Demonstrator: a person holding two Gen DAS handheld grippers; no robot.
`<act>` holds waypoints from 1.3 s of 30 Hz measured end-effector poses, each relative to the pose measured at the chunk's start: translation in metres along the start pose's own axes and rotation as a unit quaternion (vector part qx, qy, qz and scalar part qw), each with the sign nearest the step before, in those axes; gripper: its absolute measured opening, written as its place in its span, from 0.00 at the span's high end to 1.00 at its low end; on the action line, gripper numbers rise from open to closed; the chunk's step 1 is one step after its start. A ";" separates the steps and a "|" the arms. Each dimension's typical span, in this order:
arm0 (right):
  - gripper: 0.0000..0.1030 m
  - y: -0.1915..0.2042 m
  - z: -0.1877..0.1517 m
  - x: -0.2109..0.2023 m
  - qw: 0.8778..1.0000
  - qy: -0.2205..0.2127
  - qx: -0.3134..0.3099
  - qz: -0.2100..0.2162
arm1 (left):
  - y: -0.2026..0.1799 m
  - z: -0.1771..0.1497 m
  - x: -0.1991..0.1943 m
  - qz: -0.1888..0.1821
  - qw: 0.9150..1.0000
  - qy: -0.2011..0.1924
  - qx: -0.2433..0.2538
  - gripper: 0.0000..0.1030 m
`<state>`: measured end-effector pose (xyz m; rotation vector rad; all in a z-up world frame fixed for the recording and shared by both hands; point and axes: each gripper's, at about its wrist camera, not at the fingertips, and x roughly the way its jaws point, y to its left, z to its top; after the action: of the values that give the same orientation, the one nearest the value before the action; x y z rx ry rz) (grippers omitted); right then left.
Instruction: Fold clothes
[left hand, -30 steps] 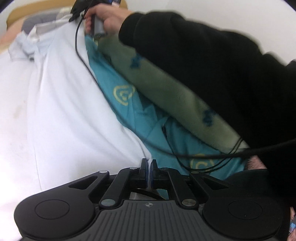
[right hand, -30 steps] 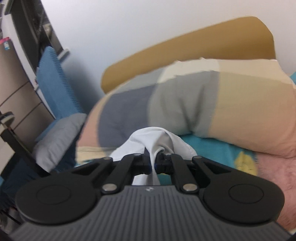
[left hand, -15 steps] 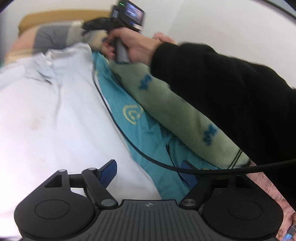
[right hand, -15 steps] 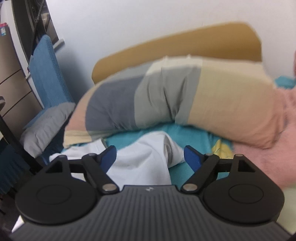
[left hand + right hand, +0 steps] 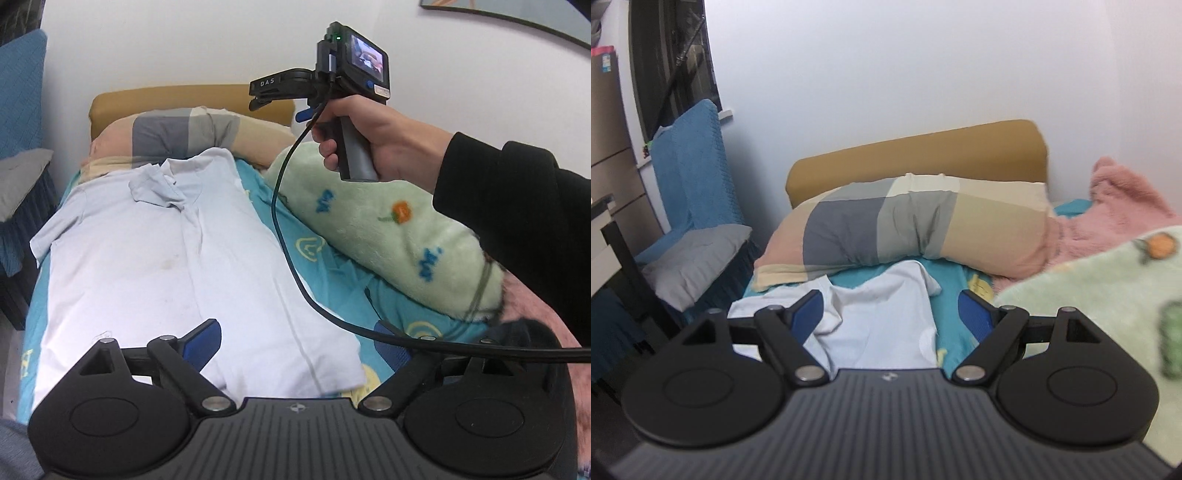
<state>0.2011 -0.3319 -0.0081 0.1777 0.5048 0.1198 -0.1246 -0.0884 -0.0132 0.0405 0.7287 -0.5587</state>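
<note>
A pale white polo shirt [image 5: 166, 266] lies flat on the teal bedsheet [image 5: 332, 280], collar towards the pillow, with its right side folded over the middle. My left gripper [image 5: 295, 343] hovers above the shirt's near hem; its jaws are opening and nothing is between them. In the right wrist view the shirt's collar end [image 5: 882, 325] lies below my right gripper [image 5: 891, 312], which stands open and empty, clear of the cloth. A hand [image 5: 369, 147] in a black sleeve holds that right gripper up over the bed's right side.
A patchwork pillow [image 5: 905, 229] leans on the mustard headboard [image 5: 916, 147]. A green fleece blanket [image 5: 388, 236] and a pink one [image 5: 1115, 214] lie along the right. A black cable [image 5: 284, 240] hangs across the shirt's edge. A blue chair [image 5: 694, 177] stands left of the bed.
Both grippers were shut on the shirt; they have opened, let it go, and drawn back and up. The shirt now lies on the bed with its side folded in.
</note>
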 end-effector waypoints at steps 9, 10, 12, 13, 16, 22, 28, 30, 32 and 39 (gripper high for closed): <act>0.21 0.018 0.046 -0.077 0.999 -0.035 0.020 -0.007 | -0.009 -0.033 -0.031 0.013 1.000 0.004 0.023 0.06; 0.21 0.020 0.056 -0.087 0.999 -0.047 0.015 -0.007 | -0.011 -0.033 -0.031 0.012 1.000 0.003 0.024 0.06; 0.21 0.023 0.077 -0.108 0.998 -0.069 0.009 -0.010 | -0.015 -0.034 -0.031 0.012 1.000 -0.005 0.028 0.06; 0.21 0.024 0.085 -0.116 0.997 -0.077 0.007 -0.013 | -0.017 -0.034 -0.031 0.012 0.999 -0.008 0.030 0.06; 0.21 0.021 0.095 -0.139 0.995 -0.097 0.012 -0.007 | -0.016 -0.032 -0.029 0.018 0.999 -0.016 0.030 0.06; 0.21 0.020 0.060 -0.165 0.994 -0.109 0.025 -0.007 | 0.016 0.003 -0.003 0.054 0.998 -0.020 -0.001 0.06; 0.21 0.018 -0.023 -0.151 0.993 -0.086 0.078 -0.021 | 0.076 0.069 0.072 0.085 0.994 0.009 -0.061 0.04; 0.21 0.017 -0.046 -0.138 0.992 -0.064 0.105 -0.020 | 0.097 0.090 0.108 0.100 0.991 0.016 -0.083 0.04; 0.21 0.016 -0.060 -0.124 0.992 -0.039 0.119 -0.015 | 0.115 0.109 0.150 0.121 0.987 0.023 -0.107 0.04; 0.21 0.006 -0.089 -0.083 0.990 -0.013 0.129 -0.048 | 0.176 0.160 0.290 0.209 0.962 0.000 -0.176 0.04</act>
<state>0.0853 -0.3264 -0.0448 0.4059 0.5006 -0.0434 0.2384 -0.1109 -0.1059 -0.1343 0.7832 -0.0218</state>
